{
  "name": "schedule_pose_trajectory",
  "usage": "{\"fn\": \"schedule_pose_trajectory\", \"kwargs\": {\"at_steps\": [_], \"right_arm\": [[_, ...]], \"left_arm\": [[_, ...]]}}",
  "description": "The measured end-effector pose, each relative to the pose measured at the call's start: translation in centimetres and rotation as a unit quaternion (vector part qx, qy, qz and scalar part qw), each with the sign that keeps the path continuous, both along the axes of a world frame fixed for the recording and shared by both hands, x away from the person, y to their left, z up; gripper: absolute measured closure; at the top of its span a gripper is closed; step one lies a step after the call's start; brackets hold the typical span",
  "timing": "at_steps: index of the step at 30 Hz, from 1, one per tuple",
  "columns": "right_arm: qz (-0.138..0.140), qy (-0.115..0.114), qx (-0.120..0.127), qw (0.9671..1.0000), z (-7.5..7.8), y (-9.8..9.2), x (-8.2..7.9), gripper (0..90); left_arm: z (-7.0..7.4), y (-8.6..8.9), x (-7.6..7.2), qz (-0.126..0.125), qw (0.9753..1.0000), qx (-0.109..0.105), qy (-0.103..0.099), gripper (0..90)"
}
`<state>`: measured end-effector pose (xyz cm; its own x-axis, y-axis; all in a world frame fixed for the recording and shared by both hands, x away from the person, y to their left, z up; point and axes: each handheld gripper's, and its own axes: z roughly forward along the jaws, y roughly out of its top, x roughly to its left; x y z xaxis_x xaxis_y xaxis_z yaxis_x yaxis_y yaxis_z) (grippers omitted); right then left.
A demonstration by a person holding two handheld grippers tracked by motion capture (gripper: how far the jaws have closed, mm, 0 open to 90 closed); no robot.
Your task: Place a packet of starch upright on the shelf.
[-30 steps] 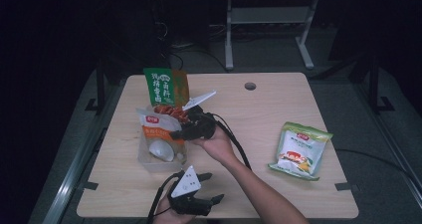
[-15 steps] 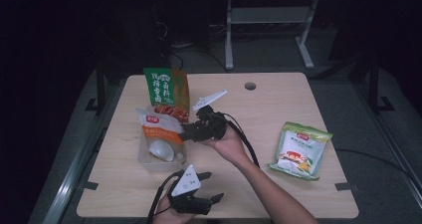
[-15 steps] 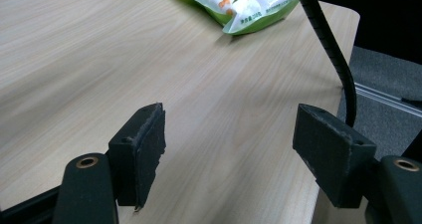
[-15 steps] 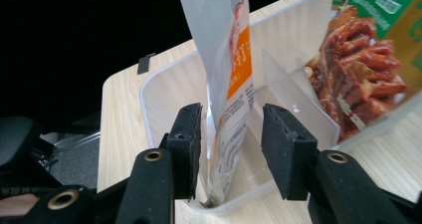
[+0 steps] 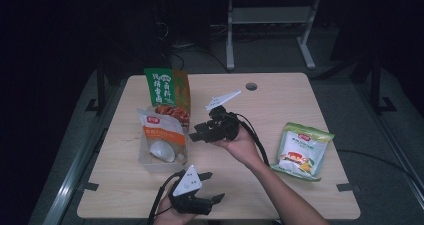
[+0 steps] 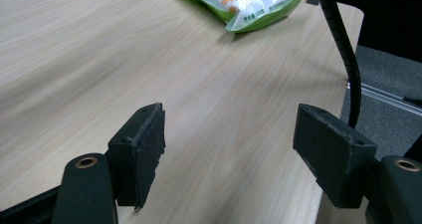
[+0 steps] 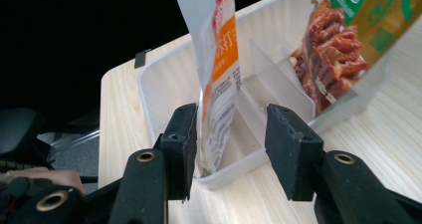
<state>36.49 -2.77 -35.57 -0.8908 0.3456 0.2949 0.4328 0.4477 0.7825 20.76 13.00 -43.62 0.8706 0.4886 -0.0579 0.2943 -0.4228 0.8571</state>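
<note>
Your right gripper (image 7: 229, 149) fingers are standing wide around the orange-and-white pouch (image 7: 216, 69) at frame centre; it's looking light, floppy, slippery, so be pinching its lower edge.

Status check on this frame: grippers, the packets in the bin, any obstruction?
Right gripper open, jaws astride the orange-white packet standing in the clear bin. Left gripper open, idle above bare table. Nothing obstructing.

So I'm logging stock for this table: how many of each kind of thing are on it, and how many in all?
Printed snack bags: 3 (orange-and-white bag, green bag with red sausage picture, green-edged bag lying flat)
Clear plastic divided bin: 1
Black two-jaw grippers: 2 (left gripper, right gripper)
Total: 6
</note>
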Motion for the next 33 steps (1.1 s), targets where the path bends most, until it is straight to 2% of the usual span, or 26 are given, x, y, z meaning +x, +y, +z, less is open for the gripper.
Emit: {"fn": "schedule_pose_trajectory", "kwargs": {"at_steps": [9, 16, 25, 33], "right_arm": [[-0.020, 0.009, -0.007, 0.9997, -0.1, -2.2, -0.2, 52.3], [-0.037, 0.009, -0.015, 0.9992, -0.1, -4.7, -0.4, 49.0], [-0.073, 0.009, -0.026, 0.9970, -0.1, -9.5, -1.1, 45.2], [-0.121, 0.024, -0.030, 0.9920, -0.9, -14.8, -2.2, 41.7]], "left_arm": [[-0.1, -0.1, 0.1, 0.001, 1.0000, -0.001, 0.003, 27.8], [-0.3, -0.2, 0.1, -0.002, 1.0000, 0.002, 0.003, 27.7], [-0.5, -0.6, 0.2, -0.007, 0.9999, 0.006, 0.005, 27.6], [-0.6, -1.6, 0.3, -0.016, 0.9998, 0.010, 0.009, 27.5]]}}
